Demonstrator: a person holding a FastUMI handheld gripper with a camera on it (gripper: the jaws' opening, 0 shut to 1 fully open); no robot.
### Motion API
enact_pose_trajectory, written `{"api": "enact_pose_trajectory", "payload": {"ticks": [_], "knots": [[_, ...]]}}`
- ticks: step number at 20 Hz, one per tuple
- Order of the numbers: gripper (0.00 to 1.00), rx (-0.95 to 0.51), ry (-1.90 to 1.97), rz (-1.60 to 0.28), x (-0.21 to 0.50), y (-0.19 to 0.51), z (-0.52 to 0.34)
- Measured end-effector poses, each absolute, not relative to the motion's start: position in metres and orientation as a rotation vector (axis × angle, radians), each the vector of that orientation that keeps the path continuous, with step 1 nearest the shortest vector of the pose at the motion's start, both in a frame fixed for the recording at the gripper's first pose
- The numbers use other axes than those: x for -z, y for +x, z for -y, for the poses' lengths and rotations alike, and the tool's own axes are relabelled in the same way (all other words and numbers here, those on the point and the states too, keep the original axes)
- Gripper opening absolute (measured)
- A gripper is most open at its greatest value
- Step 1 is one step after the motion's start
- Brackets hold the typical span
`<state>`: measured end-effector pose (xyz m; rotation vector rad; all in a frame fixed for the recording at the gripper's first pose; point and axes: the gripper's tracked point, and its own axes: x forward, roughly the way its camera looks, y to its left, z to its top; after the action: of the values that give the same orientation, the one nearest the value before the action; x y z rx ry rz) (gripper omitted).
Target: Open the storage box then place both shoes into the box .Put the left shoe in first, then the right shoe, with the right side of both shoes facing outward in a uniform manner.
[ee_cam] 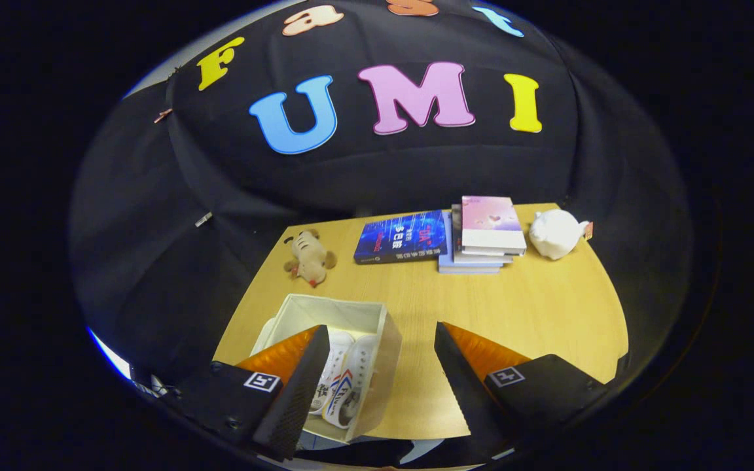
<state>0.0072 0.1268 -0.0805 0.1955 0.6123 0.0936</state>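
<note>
Fingers: your gripper hung above the table with its two fingers spread wide, nothing between them but bare wood.
Storage box: the open white storage box sat just ahead of your left finger, which covered its near left corner.
Shoes: both white shoes lay side by side inside the box; you could see only part of each, their heels hidden by that finger.
Plush toy: a tan plush toy lay beyond the box.
Books: a blue book lay beside a stack of books.
Piggy bank: a white piggy bank stood just beside the stack.
</note>
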Motion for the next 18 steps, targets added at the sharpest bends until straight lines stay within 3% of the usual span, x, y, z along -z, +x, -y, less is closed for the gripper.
{"api": "enact_pose_trajectory", "payload": {"ticks": [14, 18], "knots": [[0.98, -0.077, 0.001, -0.083, -0.060, 0.019, 0.074], [0.98, -0.082, -0.013, -0.070, -0.060, 0.021, 0.104]]}}
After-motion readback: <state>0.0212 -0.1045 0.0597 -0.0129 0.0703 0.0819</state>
